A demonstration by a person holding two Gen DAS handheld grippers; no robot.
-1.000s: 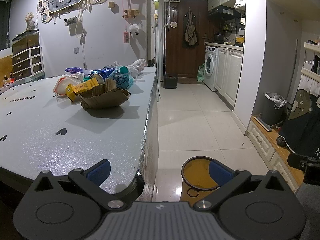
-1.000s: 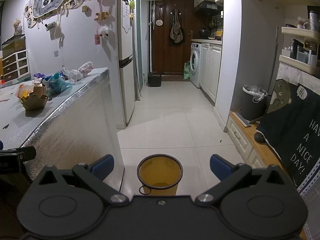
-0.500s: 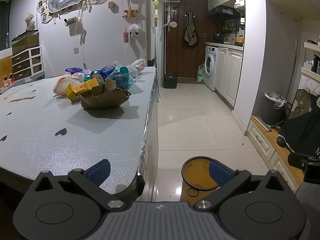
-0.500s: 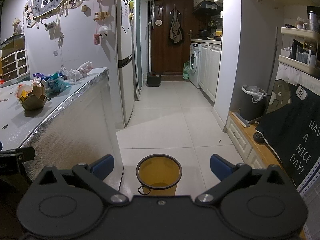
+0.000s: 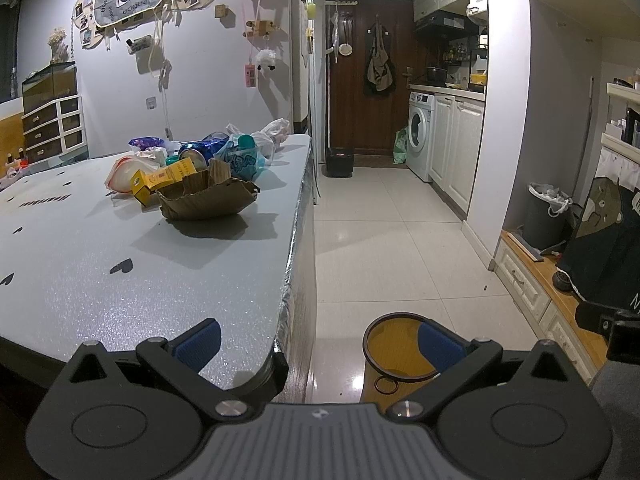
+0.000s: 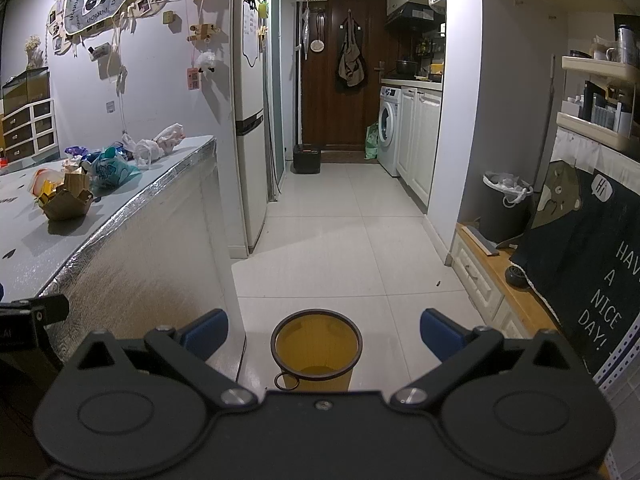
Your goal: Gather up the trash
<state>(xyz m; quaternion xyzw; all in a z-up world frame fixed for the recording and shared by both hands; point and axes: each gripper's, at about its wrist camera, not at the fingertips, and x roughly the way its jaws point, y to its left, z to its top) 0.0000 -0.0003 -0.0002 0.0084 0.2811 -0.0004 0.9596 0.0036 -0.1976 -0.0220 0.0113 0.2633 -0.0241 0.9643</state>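
A pile of trash lies on the grey counter (image 5: 120,280): a crumpled cardboard tray (image 5: 208,200), a yellow box (image 5: 164,180), a blue can (image 5: 196,154) and plastic bags (image 5: 244,160). The pile also shows in the right wrist view (image 6: 68,200). A yellow bin (image 6: 316,350) stands on the floor beside the counter, also in the left wrist view (image 5: 396,354). My left gripper (image 5: 318,342) is open and empty over the counter's near corner. My right gripper (image 6: 324,332) is open and empty above the bin.
A tiled corridor (image 6: 340,232) runs to a dark door. A fridge (image 6: 250,120) stands past the counter's end. A washing machine (image 6: 390,130), white cabinets, a grey lined bin (image 6: 504,204) and a wooden bench (image 6: 520,300) line the right side.
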